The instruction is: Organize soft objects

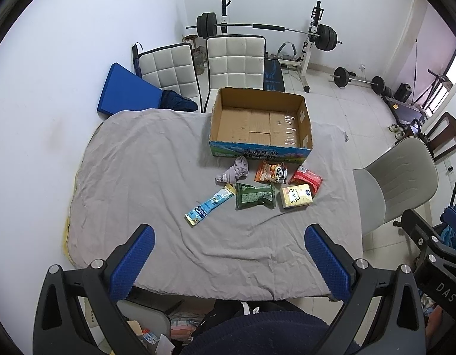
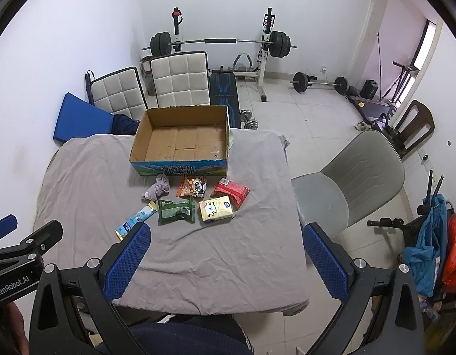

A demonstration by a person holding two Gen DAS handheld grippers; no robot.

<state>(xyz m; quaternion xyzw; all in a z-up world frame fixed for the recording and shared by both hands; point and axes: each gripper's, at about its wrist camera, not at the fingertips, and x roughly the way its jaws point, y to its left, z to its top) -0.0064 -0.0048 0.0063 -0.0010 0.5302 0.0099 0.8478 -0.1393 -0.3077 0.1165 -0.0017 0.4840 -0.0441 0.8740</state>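
Observation:
An empty cardboard box [image 1: 259, 124] [image 2: 180, 140] stands at the far side of a table covered with a grey cloth [image 1: 145, 177] [image 2: 88, 177]. In front of it lie a crumpled grey sock [image 1: 232, 171] [image 2: 157, 190], an orange panda snack bag [image 1: 271, 172] [image 2: 192, 188], a red pack [image 1: 306, 179] [image 2: 231, 192], a yellow tissue pack [image 1: 296, 196] [image 2: 216, 209], a green pouch [image 1: 254, 196] [image 2: 176, 210] and a long blue-white sachet [image 1: 210, 204] [image 2: 136, 219]. My left gripper [image 1: 229, 261] and right gripper [image 2: 226, 261] are both open and empty, held above the near table edge.
Two white padded chairs [image 1: 234, 62] stand behind the table, beside a blue mat [image 1: 125, 91]. A grey chair [image 2: 352, 183] stands to the right. A barbell rack [image 2: 222, 44] and loose weights [image 2: 319, 82] are at the back.

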